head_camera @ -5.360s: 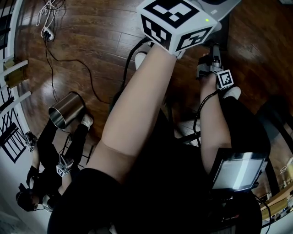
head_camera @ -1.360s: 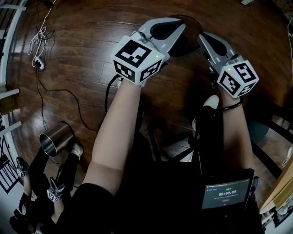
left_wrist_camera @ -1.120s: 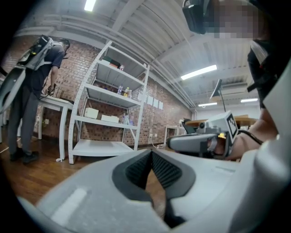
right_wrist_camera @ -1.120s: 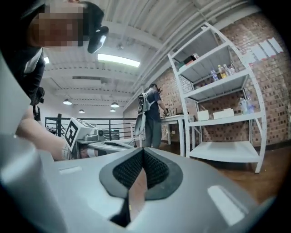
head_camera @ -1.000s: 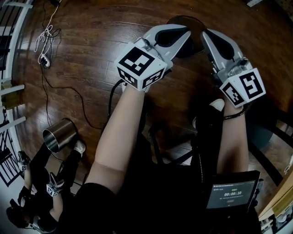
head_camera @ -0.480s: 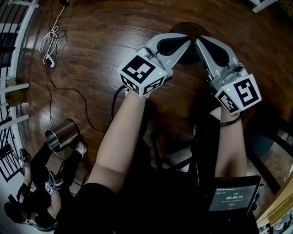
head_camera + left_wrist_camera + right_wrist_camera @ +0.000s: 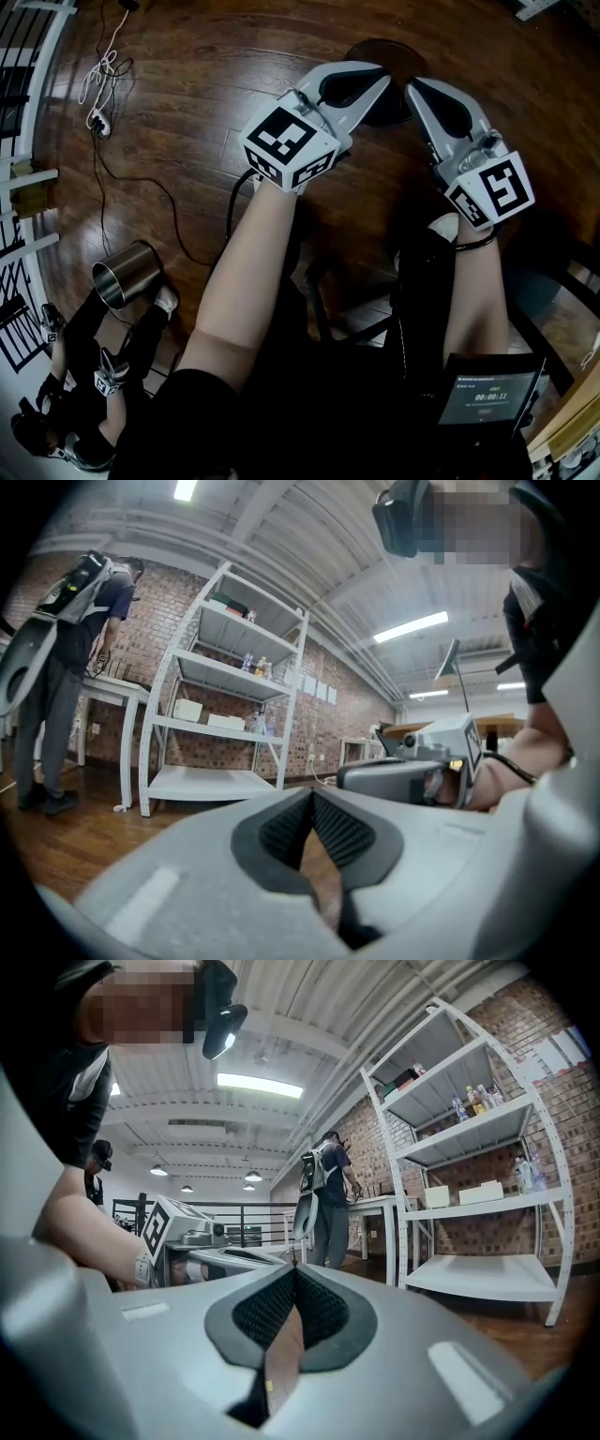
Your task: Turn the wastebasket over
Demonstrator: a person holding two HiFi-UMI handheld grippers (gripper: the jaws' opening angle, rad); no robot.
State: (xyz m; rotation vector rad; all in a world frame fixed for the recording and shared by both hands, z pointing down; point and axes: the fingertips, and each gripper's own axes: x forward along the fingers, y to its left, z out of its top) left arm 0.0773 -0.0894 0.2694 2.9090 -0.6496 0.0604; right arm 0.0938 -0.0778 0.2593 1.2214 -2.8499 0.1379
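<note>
Since the wastebasket (image 7: 389,52) looks to be the dark round thing on the wood floor (image 7: 187,84) at the far side, just past both gripper tips and partly hidden, its material is unclear. It is likely light, stiff and smooth-walled, so pinch the rim or squeeze it between both grippers. The left gripper (image 7: 379,82) and right gripper (image 7: 413,86) are both clenched and empty, ribbed black pads meeting; a shiny metal can (image 7: 122,274) sits near left, well apart.

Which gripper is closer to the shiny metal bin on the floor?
Left. The left gripper is up and right of the bin in the head view; the right gripper is farther right still.
</note>
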